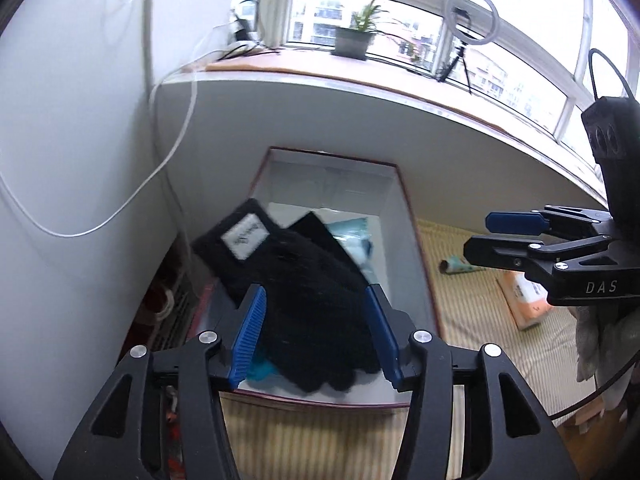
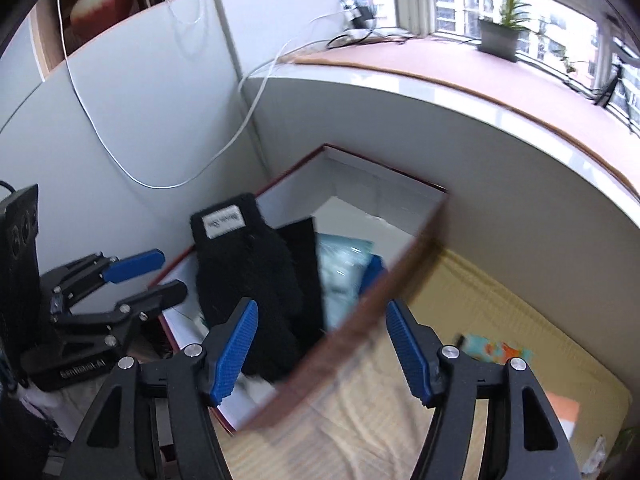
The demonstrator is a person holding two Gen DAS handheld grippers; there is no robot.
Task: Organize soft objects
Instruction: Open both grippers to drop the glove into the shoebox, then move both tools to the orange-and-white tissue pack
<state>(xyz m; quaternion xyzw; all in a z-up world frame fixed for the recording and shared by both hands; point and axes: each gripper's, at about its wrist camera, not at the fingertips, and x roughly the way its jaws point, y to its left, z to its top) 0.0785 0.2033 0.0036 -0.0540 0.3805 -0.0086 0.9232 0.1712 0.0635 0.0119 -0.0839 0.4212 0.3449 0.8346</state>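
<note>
Both the left gripper (image 1: 316, 330) and right gripper (image 2: 322, 346) stand open, empty, over the black glove (image 1: 296, 300) in the red-edged box (image 1: 416, 264)

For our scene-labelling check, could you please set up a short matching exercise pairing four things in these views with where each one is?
Things:
1. black glove
2. potted plant
3. ring light
4. orange packet

Places:
A. on the striped mat, right of the box
B. in the box, cuff leaning over its left wall
C. on the windowsill, on a small tripod
D. on the windowsill, in a grey pot

Pairs: 1-B, 2-D, 3-C, 4-A
</note>
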